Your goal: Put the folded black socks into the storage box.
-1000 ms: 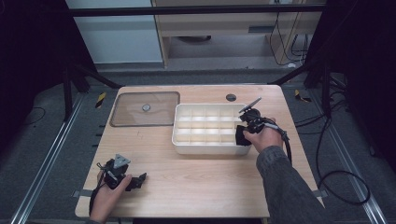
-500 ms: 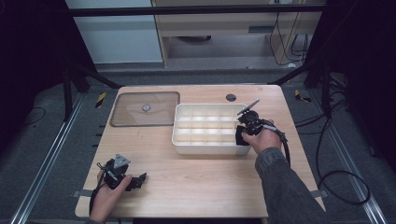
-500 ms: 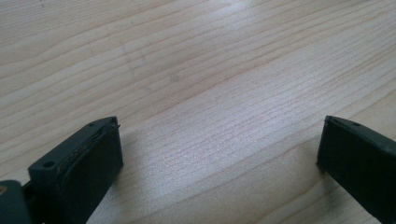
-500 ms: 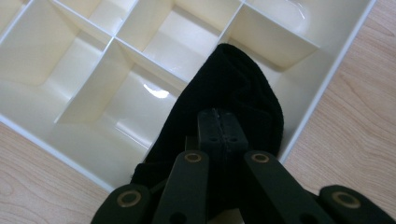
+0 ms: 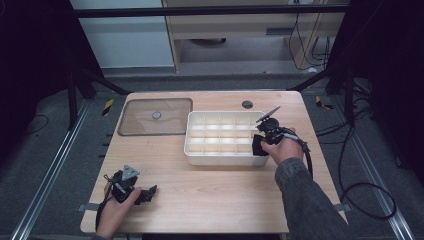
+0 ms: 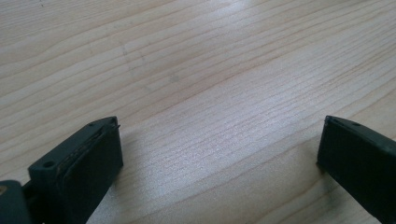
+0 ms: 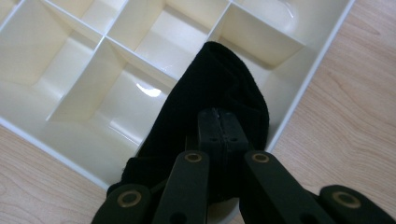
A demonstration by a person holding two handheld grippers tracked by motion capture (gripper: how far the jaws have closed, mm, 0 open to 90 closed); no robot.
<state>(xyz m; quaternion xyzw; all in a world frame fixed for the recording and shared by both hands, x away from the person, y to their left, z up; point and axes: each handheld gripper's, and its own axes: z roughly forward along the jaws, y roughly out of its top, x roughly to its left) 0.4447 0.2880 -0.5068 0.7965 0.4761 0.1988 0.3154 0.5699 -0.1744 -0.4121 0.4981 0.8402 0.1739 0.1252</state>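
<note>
You are resting your left gripper (image 5: 146, 193) on the wooden table (image 5: 215, 200), well short of the white divided tray (image 5: 200, 150) and off toward its near-left side; its jaws are standing wide apart with nothing but bare wood between them; your left hand (image 5: 117, 210) is lying low and level along the near edge.

Farther in, you are holding your right gripper (image 5: 258, 145) at the tray's near-right corner, its jaws pinched tight on a black folded cloth (image 7: 210, 102); the cloth is hanging over the compartments at that corner, its lower end dipping into one of them, with the free edge draping toward the tray's near wall.

To do this well, you are probably best keeping the bundle centred over a single compartment, lowering it until it is sitting inside the dividers, and only then letting the jaws part; releasing early could leave cloth straddling a wall.

Your right hand (image 5: 282, 150) is reaching forward from the near edge, wrist tipped down toward the tray; beyond the tray's far-left corner, a clear lid (image 5: 156, 116) is lying flat.
</note>
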